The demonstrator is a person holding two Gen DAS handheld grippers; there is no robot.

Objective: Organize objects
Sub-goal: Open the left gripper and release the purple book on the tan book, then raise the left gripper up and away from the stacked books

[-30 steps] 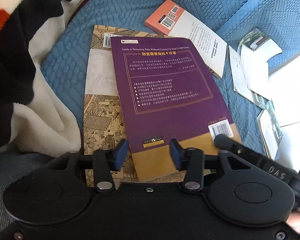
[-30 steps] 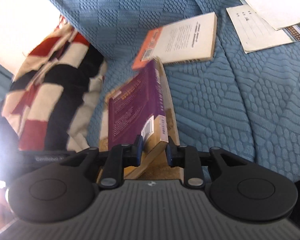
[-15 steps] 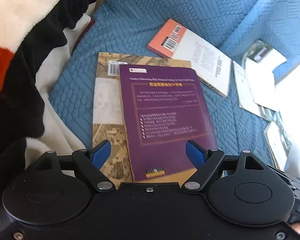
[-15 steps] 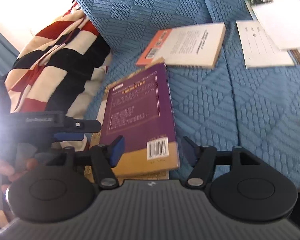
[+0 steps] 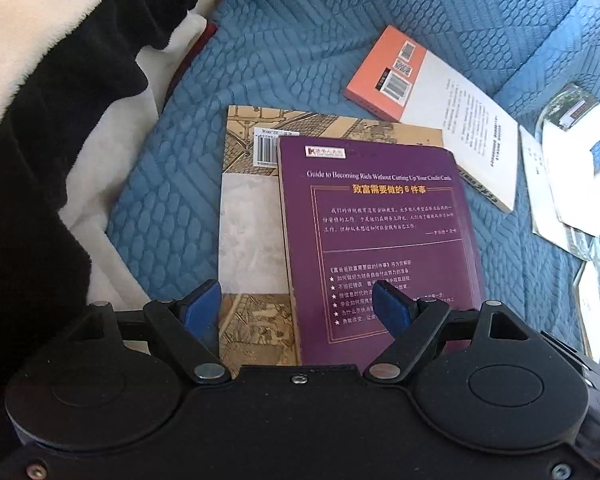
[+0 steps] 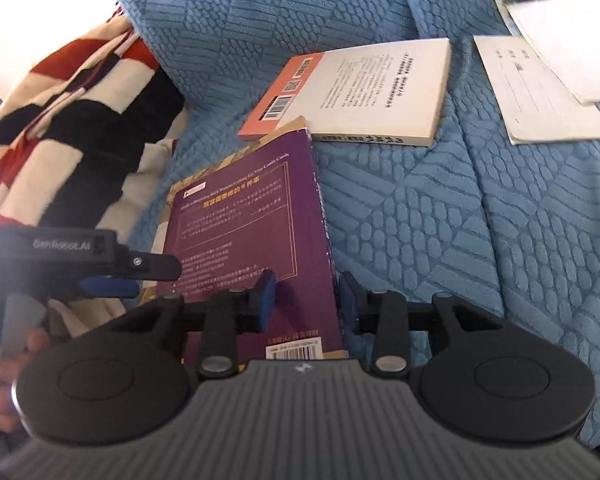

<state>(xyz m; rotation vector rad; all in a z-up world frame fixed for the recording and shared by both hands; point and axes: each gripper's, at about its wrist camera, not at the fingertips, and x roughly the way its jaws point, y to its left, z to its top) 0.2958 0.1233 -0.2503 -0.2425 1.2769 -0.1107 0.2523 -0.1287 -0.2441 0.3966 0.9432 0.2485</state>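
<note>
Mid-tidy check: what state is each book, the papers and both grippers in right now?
Purple book: flat, back cover up, on tan book.
Tan book: flat, partly covered.
Orange book: flat, back cover up.
Papers: loose, overlapping.
Left gripper: open, jaws just opened, holding nothing.
Right gripper: open, jaws just closing, purple book's spine edge between them, ungripped.

A blue quilted cover [image 5: 300,52] with a raised geometric pattern spreads across the whole surface, and a thick fleece blanket [image 6: 72,120] in red, black and cream stripes lies bunched in folds along its left side, overlapping the cover's edge.
</note>
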